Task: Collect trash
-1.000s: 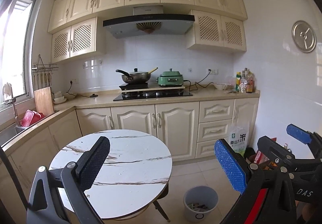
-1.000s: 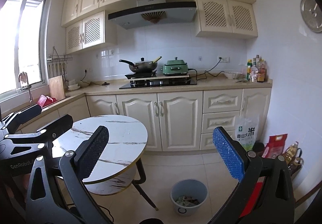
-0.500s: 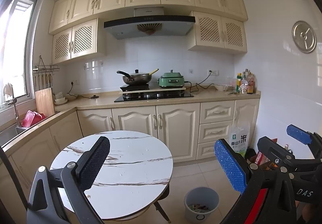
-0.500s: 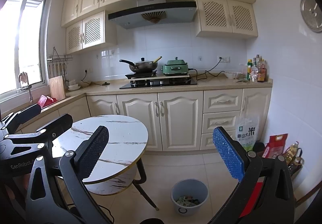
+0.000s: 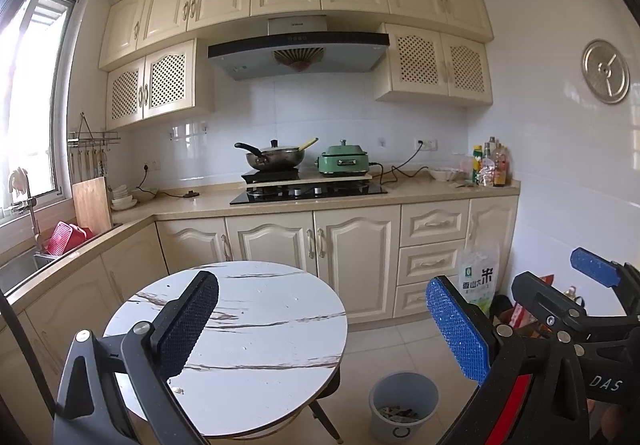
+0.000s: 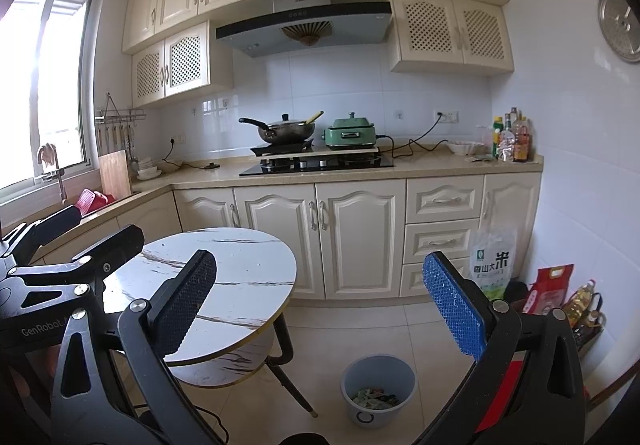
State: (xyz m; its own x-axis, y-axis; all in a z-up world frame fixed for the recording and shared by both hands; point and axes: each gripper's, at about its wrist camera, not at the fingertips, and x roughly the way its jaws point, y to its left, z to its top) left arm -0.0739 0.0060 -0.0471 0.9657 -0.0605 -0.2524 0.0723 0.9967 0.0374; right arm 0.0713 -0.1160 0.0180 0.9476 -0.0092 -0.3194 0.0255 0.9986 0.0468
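Note:
A grey waste bin (image 5: 402,405) stands on the floor right of the round white marble table (image 5: 260,325); scraps of trash lie in its bottom. It also shows in the right wrist view (image 6: 378,389), beside the table (image 6: 240,273). My left gripper (image 5: 320,329) is open and empty, held above the table's near edge. My right gripper (image 6: 320,309) is open and empty, held above the floor between table and bin. The right gripper's fingers (image 5: 592,273) show at the right of the left wrist view. The left gripper's fingers (image 6: 108,245) show at the left of the right wrist view.
Cream cabinets and a counter (image 6: 440,165) run along the back wall, with a wok (image 6: 284,131), a green cooker (image 6: 350,135) and bottles (image 6: 514,141). A rice bag (image 6: 490,265), a red bag (image 6: 550,287) and oil bottles (image 6: 584,303) stand on the floor by the right wall.
Both views have drifted slightly; the grippers stay open and empty, and the bin and table have not moved.

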